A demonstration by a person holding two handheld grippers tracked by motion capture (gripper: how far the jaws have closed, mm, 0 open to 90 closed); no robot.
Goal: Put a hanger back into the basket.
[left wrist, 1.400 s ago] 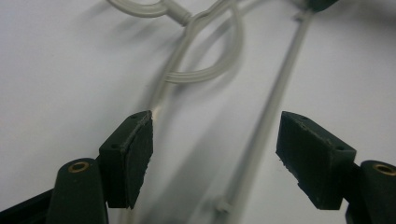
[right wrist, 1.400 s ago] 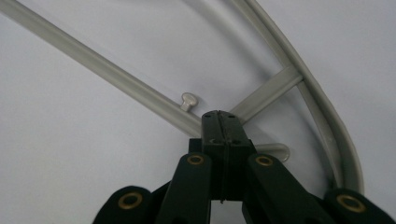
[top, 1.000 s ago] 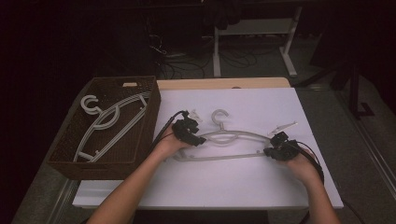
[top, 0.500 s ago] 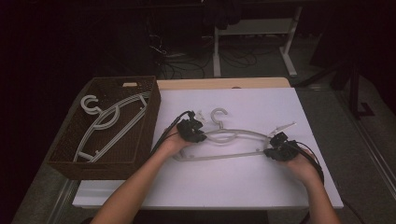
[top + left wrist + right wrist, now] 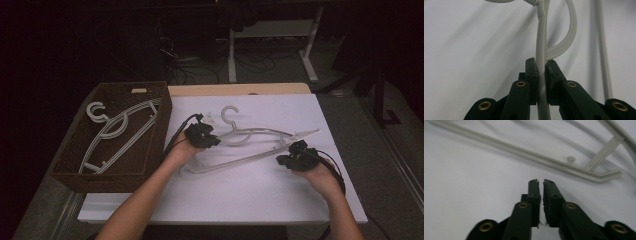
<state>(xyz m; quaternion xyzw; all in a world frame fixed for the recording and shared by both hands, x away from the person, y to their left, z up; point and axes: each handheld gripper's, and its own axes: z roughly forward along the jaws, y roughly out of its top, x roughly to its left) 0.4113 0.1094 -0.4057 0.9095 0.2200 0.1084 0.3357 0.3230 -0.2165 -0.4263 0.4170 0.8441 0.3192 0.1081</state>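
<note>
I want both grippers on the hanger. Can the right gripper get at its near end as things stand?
Probably yes: the right gripper sits just short of the hanger, bare white table between them.

Left gripper (image 5: 209, 138): compact black body with a black cable looping back from it along the forearm. In the left gripper view (image 5: 541, 82), two black jaws are built of flat linkage bars, each bar pinned with a brass-coloured rivet; small dark screw heads sit near the jaw tips.

Right gripper (image 5: 285, 159): same black build, with a black cable curving round the outside of the wrist. The right gripper view (image 5: 541, 202) shows matching jaws, brass-coloured rivets at the pivots, small screws near the tips, and slightly ragged inner pad edges.

Person: both forearms bare, no sleeves, gloves, watch or bands visible in the high view.
</note>
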